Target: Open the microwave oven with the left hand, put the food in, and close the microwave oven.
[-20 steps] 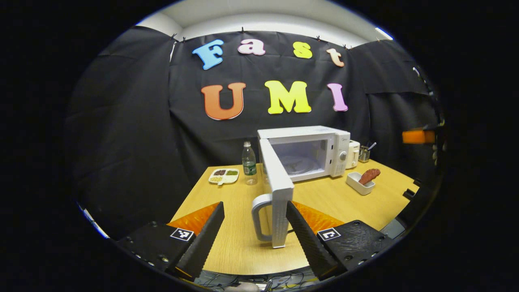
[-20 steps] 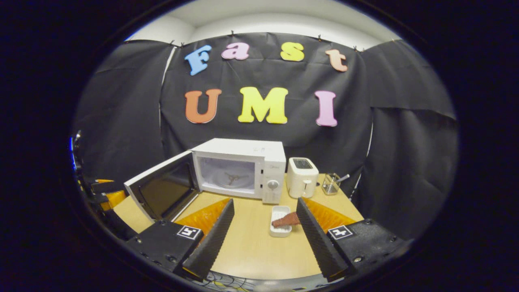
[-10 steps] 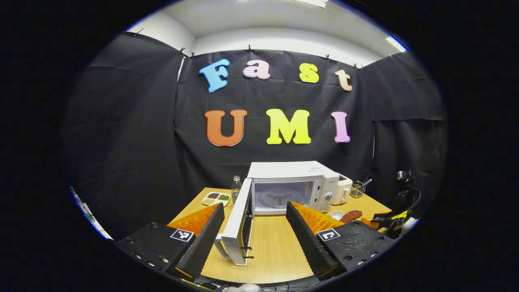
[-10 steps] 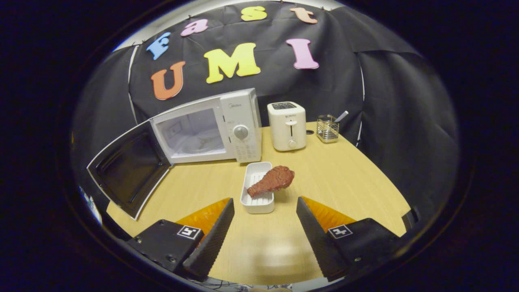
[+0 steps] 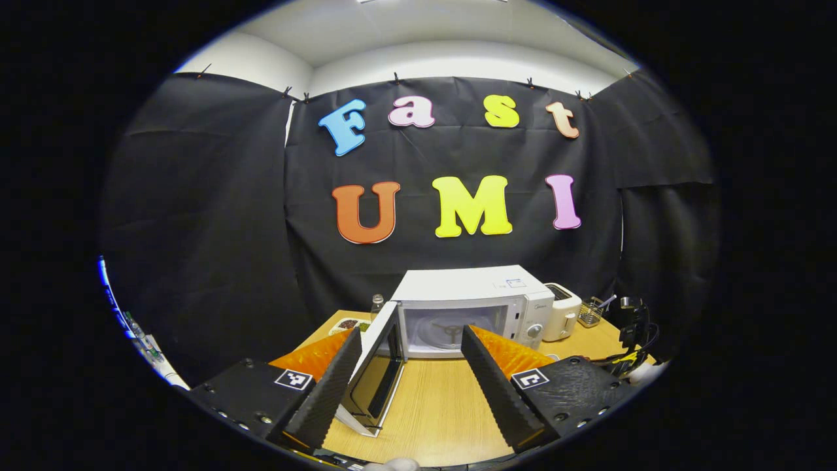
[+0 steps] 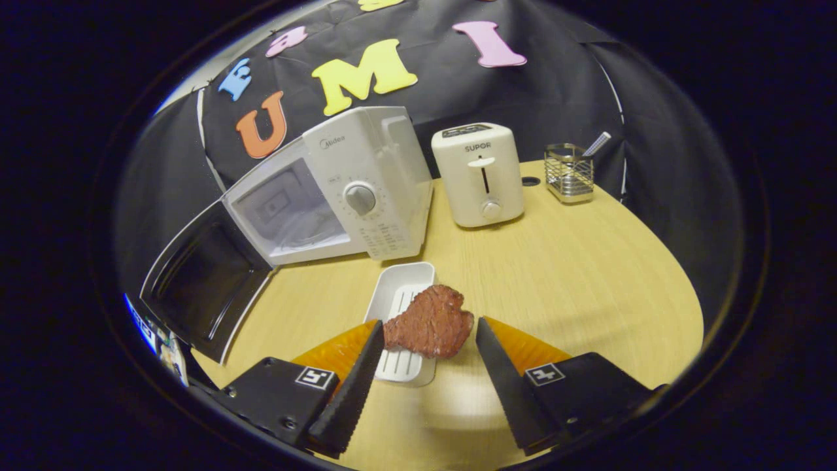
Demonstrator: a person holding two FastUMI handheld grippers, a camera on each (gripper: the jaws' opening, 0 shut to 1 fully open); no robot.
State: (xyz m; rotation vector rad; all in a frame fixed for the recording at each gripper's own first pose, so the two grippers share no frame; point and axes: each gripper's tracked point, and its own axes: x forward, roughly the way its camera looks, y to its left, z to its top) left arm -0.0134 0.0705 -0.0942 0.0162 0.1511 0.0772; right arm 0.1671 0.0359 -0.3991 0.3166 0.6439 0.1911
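In the left gripper view, I am holding my left gripper point(image 5: 409, 366) back from the wooden table point(image 5: 444, 418) with its jaws spread wide and nothing between them. The microwave oven point(image 5: 474, 304) is standing at the far side of the table with its door point(image 5: 376, 376) swung out toward me, so the cavity and the turntable inside are showing. A toaster point(image 5: 561, 302) is sitting just beside the oven's right side, with a wire holder point(image 5: 592, 312) past it, and a bottle point(image 5: 376, 304) and a small sectioned plate point(image 5: 352, 324) are peeking out behind the door. I judge the opening step done.

In the right gripper view, I am hovering my right gripper point(image 6: 425, 350) over the food point(image 6: 430, 320), a reddish-brown piece of meat lying across a white dish point(image 6: 399, 294). The jaws are apart; the left finger point(image 6: 356, 376) is right at the meat's edge, maybe touching, while the right finger point(image 6: 497, 366) is standing just clear of it, so I am not gripping yet. The dish is sitting on the table in front of the oven's control panel, near the open cavity.

By my reckoning, the grasp is the step in hand. Lifting the food, setting it inside and shutting the door with the left gripper are all left to do.
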